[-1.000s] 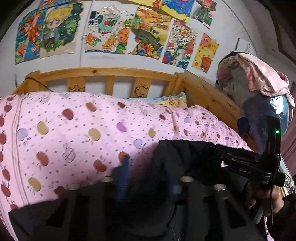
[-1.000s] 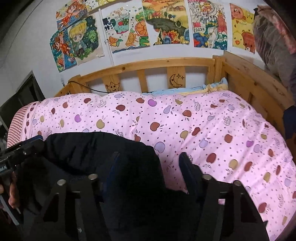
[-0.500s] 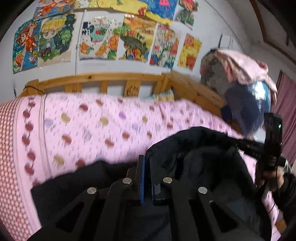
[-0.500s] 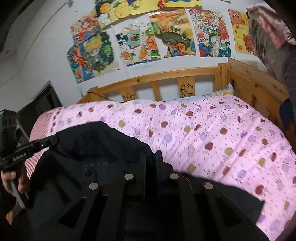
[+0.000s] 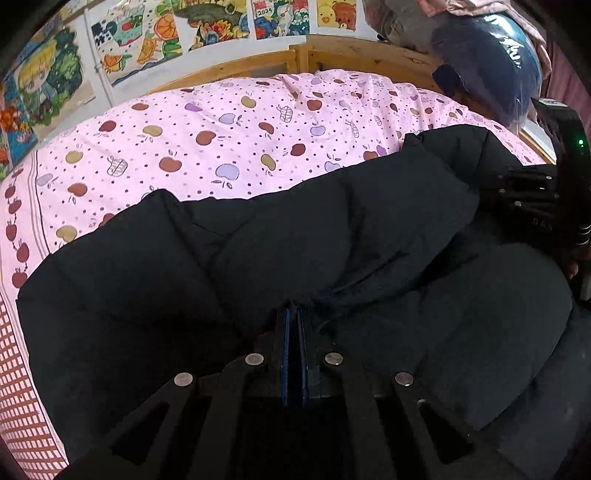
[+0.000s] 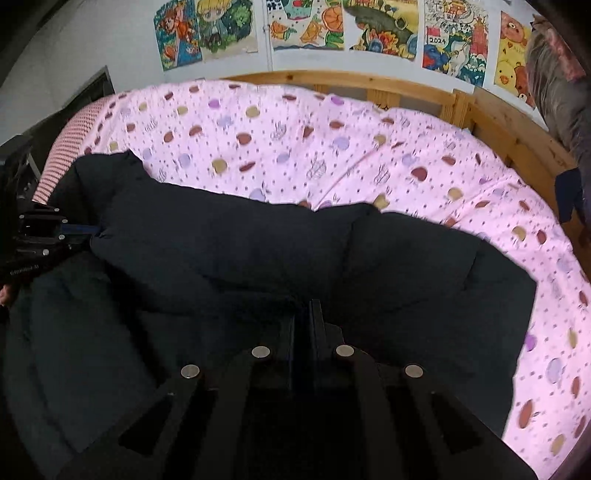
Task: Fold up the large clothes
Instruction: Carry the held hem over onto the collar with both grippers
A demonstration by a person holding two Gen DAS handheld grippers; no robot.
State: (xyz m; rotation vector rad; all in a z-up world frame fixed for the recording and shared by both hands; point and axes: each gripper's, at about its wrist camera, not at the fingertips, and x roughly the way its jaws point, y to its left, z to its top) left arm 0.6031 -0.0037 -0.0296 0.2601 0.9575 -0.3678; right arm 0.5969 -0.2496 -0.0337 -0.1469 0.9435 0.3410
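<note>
Your left gripper has its blue-padded fingers pressed together on a fold of the black puffer jacket, pinching the fabric right at the tips. Your right gripper is clamped the same way on the jacket's near edge, its fingers closed with dark cloth bunched between them.

The jacket lies across the near part of the bed, on the pink apple-print quilt. One padded layer is doubled over the lower one, forming a long thick roll that runs from side to side in both views. In the left wrist view your right gripper shows at the far right edge, against the jacket; in the right wrist view your left gripper shows at the far left edge, its blue pads biting the end of the roll.

Behind the quilt runs the wooden bed frame, and above it colourful drawings are stuck on the white wall. A blue bundle with pink cloth over it sits beside the frame at the right.
</note>
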